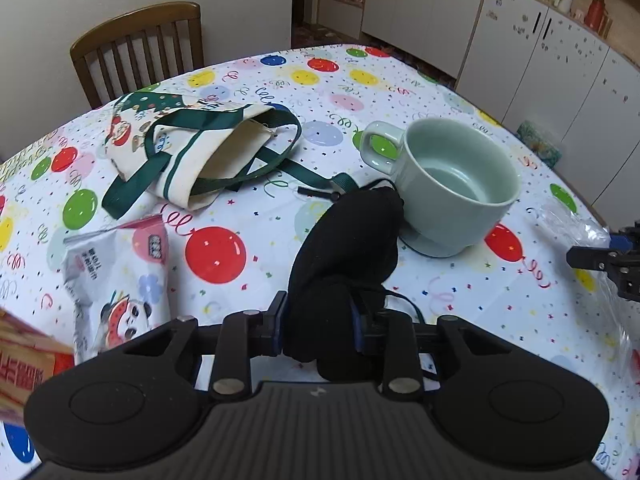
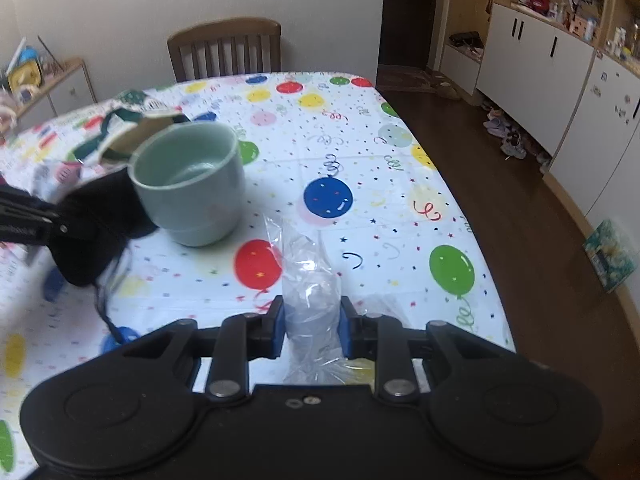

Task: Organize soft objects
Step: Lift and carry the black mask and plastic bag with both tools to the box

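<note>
Your left gripper [image 1: 320, 320] has its jaws clamped on the black cloth [image 1: 352, 232], beside the green cup [image 1: 452, 184] on the desk [image 1: 280, 248]; your right gripper [image 2: 312, 320] pinches what looks like a clear plastic bag [image 2: 308, 276].

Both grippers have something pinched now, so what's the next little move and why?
Probably lift the left gripper and its black cloth clear of the green cup, since the cloth's far end lies against the cup. Its likely home is the open tote bag. The right gripper is pinching the clear plastic bag.
</note>
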A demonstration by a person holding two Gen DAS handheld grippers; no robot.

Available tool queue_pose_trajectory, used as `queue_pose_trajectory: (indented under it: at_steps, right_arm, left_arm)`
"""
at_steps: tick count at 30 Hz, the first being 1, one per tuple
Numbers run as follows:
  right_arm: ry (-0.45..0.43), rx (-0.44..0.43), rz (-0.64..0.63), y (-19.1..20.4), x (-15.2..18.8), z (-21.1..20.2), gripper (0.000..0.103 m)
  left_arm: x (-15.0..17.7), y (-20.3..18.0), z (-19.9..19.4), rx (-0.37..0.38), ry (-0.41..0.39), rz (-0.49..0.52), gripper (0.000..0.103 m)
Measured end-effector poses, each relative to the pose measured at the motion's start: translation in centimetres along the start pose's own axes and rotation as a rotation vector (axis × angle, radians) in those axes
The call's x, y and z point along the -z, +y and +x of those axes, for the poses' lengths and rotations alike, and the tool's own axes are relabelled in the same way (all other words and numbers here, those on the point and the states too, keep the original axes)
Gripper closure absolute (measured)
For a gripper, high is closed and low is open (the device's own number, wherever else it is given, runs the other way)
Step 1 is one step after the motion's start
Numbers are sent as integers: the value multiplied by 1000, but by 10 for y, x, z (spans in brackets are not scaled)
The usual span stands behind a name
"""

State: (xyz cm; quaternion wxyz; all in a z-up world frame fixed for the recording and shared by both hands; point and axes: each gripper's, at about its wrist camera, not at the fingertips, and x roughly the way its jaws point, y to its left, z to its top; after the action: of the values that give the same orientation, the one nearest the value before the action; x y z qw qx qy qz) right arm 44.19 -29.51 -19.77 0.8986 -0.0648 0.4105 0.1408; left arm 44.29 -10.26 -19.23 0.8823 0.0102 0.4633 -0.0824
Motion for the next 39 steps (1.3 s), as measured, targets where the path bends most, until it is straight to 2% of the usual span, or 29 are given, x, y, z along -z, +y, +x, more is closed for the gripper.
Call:
queue_pose_trajectory:
  at_steps: [8,11,20,26,29,39]
  right_arm:
    - [-36,-53,33,22,2,-45,78]
    - [-40,-80,39,35,3,-61,78]
    - [-45,-154,62,79,0,-104,78]
    - [-68,-198,40,116,-7,-130,78]
    - [-83,-221,23,138,-13,-140,78]
    - [-110,-283,-71,218,-32,-163,78]
  left_arm:
    - [13,1,-38,43,-56,-35,75]
    - [20,1,-53,52,-78,-29,75]
    - [41,14,-112,103,-129,-90,75]
    - [56,25,-155,95,-158,-101,75]
    - [66,39,-171,97,-166,-143,75]
    - [96,97,-230,33,-203,-259,75]
